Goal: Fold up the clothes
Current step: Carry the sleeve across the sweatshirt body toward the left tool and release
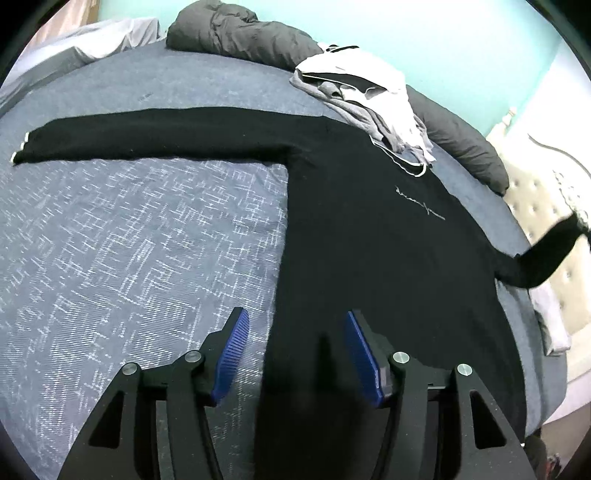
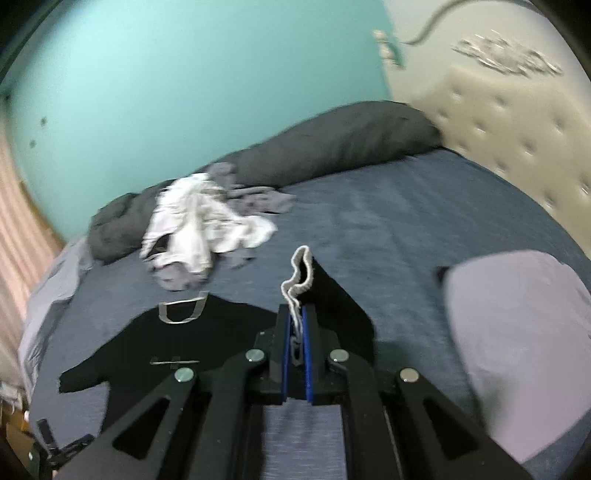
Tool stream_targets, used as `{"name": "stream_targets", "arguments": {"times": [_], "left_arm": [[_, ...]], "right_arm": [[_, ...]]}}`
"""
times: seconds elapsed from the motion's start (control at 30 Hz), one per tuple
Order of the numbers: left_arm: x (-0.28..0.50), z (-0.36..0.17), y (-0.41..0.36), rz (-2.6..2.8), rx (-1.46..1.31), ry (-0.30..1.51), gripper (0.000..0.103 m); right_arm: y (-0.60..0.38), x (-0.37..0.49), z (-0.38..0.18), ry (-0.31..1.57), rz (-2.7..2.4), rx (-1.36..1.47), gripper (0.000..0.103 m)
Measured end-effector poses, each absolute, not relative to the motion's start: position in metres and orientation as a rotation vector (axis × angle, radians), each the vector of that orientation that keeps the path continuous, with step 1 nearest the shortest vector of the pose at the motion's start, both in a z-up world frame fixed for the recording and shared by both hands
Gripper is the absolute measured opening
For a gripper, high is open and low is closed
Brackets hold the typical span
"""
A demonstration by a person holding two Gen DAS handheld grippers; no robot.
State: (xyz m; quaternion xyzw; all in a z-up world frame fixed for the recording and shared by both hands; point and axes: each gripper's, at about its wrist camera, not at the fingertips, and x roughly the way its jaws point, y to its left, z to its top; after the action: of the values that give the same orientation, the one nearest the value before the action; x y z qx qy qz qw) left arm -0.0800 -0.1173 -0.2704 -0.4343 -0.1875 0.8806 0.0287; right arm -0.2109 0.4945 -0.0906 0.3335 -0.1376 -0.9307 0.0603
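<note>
A black sweater [image 1: 369, 229] lies face up on a bed [image 1: 147, 229] covered in a blue-grey patterned spread. One sleeve [image 1: 147, 136] lies stretched flat across the bed, its pale-edged cuff near the far left.

Left wrist view: the left hand-held gripper [image 1: 295, 354] stands wide open over the sweater's lower hem, blue pads well apart, nothing between them. The opposite sleeve [image 1: 543, 258] is lifted off the bed toward the right edge of this view; what lifts it is outside the frame here.

Right wrist view: the right hand-held gripper [image 2: 295, 332] is clamped on the white-trimmed cuff [image 2: 299, 277] of that sleeve, with the trim standing up above the closed pads. This view is motion-blurred. It also shows the sweater's neckline [image 2: 181, 310] and a pale lilac pillow [image 2: 517, 332] at the right.

Surface and room: a heap of white and grey clothes [image 1: 369, 96] sits just beyond the sweater's collar. Dark grey pillows [image 1: 236, 33] line the far edge against a turquoise wall [image 1: 443, 44]. A cream tufted headboard [image 1: 546, 206] stands at the right.
</note>
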Motion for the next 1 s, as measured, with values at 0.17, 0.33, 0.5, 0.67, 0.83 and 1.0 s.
{"name": "stream_targets", "arguments": {"times": [0.17,0.33,0.5,0.67,0.83,1.0], "left_arm": [[-0.075,-0.267,-0.124,2.744,-1.328,-0.56,0.061],[-0.07,-0.266,-0.132,2.752,-1.317,-0.572,0.062],[-0.064,-0.264,-0.134,2.749,-1.303,-0.583,0.062],[-0.06,-0.26,-0.135,2.754,-1.283,-0.59,0.062],[-0.059,-0.26,-0.135,2.749,-1.284,-0.592,0.063],[-0.059,-0.26,-0.134,2.753,-1.281,-0.583,0.063]], "right_arm": [[0.42,-0.217,-0.064,-0.369,-2.698,0.959,0.006],[0.34,-0.215,-0.048,-0.306,-2.568,0.925,0.006],[0.255,-0.2,-0.052,-0.217,-2.412,0.923,0.006],[0.183,-0.179,-0.094,-0.138,-2.252,1.005,0.006],[0.142,-0.166,-0.152,-0.126,-2.152,1.111,0.006],[0.122,-0.155,-0.197,-0.153,-2.082,1.191,0.006]]}}
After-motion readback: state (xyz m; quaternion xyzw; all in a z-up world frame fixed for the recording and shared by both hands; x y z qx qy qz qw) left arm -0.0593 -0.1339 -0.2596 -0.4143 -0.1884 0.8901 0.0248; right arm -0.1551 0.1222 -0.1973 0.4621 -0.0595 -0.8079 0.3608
